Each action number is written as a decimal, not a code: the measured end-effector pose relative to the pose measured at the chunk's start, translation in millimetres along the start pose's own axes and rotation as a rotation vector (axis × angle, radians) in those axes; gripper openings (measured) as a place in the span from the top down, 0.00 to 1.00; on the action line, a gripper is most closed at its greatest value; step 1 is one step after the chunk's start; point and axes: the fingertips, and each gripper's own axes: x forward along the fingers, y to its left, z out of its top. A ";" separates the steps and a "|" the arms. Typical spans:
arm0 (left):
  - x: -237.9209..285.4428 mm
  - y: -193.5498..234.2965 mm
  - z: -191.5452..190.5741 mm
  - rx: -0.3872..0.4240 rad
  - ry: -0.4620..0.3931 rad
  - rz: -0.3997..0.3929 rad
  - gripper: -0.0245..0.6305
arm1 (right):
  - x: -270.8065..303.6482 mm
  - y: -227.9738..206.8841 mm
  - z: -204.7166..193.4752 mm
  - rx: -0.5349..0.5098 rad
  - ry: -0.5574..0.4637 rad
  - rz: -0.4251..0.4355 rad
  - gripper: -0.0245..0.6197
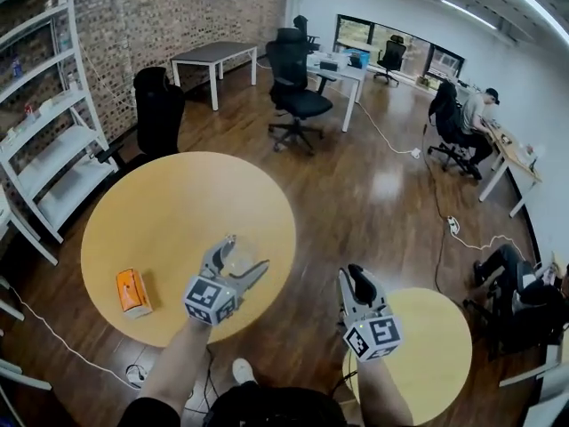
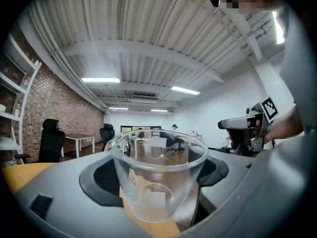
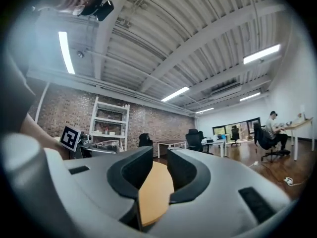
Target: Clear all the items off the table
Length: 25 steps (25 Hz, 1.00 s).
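Glass cup [image 2: 158, 175] stands upright, clamped between the wide-set jaws of my left gripper [image 1: 244, 254], over the near edge of the big desk [image 1: 178, 212]. My right gripper [image 1: 356, 278] shows only a narrow slit between its jaws, nothing in it, beside the small desk [image 1: 436, 345]. An orange pack [image 1: 132, 292] lies on the big desk, left of the cup.

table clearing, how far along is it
Nearly done, it seems. The big round table is bare except for one orange packet near its edge. In hand: a clear glass cup, clamped between the fingers of the left gripper. Left to do: put the cup elsewhere and take the packet. The right gripper is empty, so it could fetch it.
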 end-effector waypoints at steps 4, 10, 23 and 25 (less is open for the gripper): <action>-37.3 53.4 -9.0 0.016 0.022 0.105 0.34 | 51.8 42.0 -6.6 -0.009 0.013 0.106 0.84; -65.6 95.3 -22.6 0.010 0.029 0.192 0.34 | 105.7 84.2 -18.9 0.002 0.014 0.210 0.84; -74.8 129.4 -137.4 -0.135 0.163 0.413 0.34 | 160.6 115.4 -128.9 0.035 0.279 0.404 0.84; -76.2 133.7 -158.8 -0.164 0.179 0.452 0.34 | 162.7 114.3 -145.1 0.043 0.313 0.417 0.84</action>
